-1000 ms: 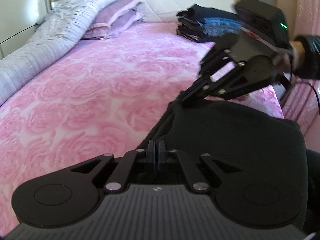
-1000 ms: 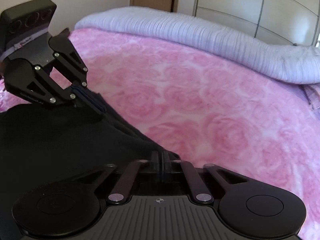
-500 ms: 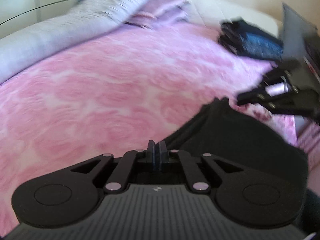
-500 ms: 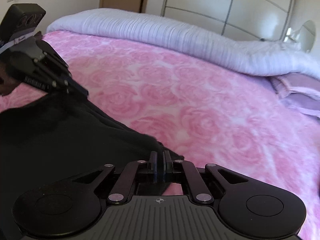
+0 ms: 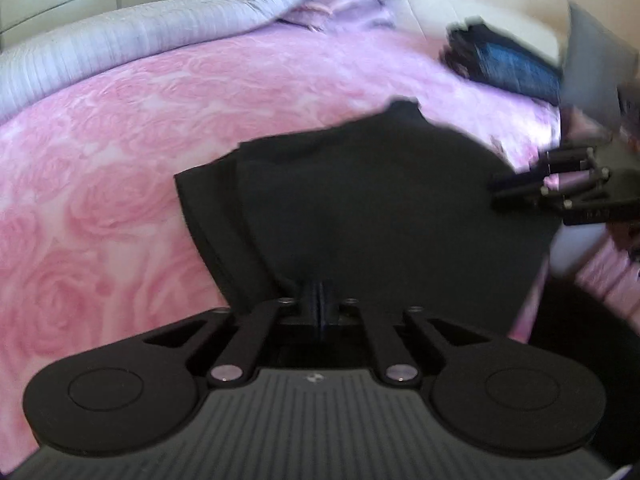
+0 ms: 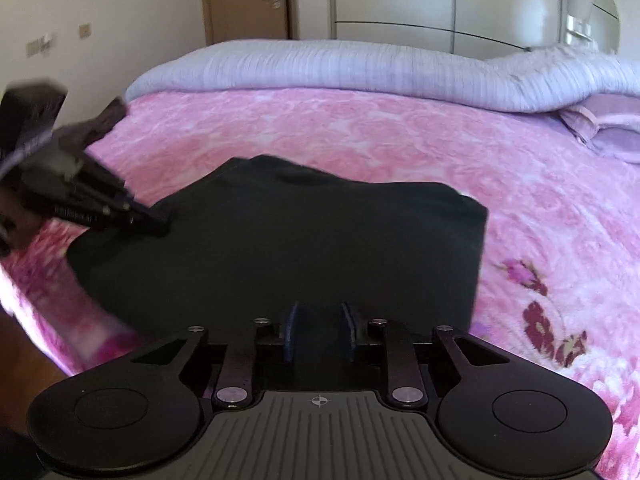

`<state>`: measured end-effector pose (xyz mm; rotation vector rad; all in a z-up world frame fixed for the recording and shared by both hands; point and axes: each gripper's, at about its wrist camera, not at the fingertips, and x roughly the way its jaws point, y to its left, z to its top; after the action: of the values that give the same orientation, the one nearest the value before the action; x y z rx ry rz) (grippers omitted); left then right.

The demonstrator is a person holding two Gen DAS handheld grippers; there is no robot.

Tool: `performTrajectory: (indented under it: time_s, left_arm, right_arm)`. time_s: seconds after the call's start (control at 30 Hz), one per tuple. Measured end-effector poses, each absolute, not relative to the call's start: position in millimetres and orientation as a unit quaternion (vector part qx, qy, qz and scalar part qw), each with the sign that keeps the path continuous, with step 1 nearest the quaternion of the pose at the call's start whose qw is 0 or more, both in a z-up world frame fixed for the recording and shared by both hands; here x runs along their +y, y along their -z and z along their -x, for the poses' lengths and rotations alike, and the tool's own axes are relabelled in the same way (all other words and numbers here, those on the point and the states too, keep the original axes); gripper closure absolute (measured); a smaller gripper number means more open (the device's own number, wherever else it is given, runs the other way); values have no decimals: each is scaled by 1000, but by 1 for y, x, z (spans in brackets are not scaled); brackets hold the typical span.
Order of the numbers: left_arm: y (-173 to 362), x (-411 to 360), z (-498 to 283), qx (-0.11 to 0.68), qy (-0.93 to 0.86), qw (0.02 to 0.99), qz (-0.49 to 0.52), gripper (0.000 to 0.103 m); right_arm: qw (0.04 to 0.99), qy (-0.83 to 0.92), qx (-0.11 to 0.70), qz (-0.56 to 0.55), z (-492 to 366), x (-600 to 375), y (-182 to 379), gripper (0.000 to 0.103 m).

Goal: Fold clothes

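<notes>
On the pink bedspread [image 6: 400, 152], left tongs [image 5: 320, 304] pinch the black garment [image 6: 300, 240]; right tongs [image 6: 319, 332] parted; lettering illegible

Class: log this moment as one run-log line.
left gripper: shut on black garment | right gripper: open | garment: on pink bedspread

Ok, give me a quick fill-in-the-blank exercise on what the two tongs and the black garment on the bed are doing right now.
1. The left tongs are ____ on the black garment.
2. The right tongs have their pads ____, gripping nothing.
3. The garment lies on a ____ rose-patterned bedspread.
4. Near the pillows, a stack of folded clothes shows in the ____ wrist view.

Missing words: shut; open; pink; left
</notes>
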<state>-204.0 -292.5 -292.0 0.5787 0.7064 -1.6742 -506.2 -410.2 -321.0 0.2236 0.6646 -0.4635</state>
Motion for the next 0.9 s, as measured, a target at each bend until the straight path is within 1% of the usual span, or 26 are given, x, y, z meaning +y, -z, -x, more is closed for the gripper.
performTrajectory:
  time_s: [0.17,0.27,0.43,0.5,0.6,0.73,0.9]
  left_arm:
    - [290,-272,207,296,708,590,-249,100]
    - [288,-259,209,293,703,597,-251,99]
    - [286,-238,212,287,695,608,-252,96]
    - [286,-235,212,292,690,615,-244,96]
    - [285,-237,215,299,679,626,-240,96]
    - [283,-238,222,289,669,633,-261,96]
    - [282,-239,229,280,662,638,-275,96]
  right_arm:
    - [908,254,304,-133,518,-407,303,78]
    - [912,258,289,-138,528,-391,296,76]
    - [898,277,303,-155,537,-377,318,72]
    - [895,287,287,-185,542,-379,317,71]
    - [894,295,296,-163,538,-371,308,69]
    - [892,292,311,-151,536,-363,310,61]
    - [889,294,321,-145,532,-362,313,58]
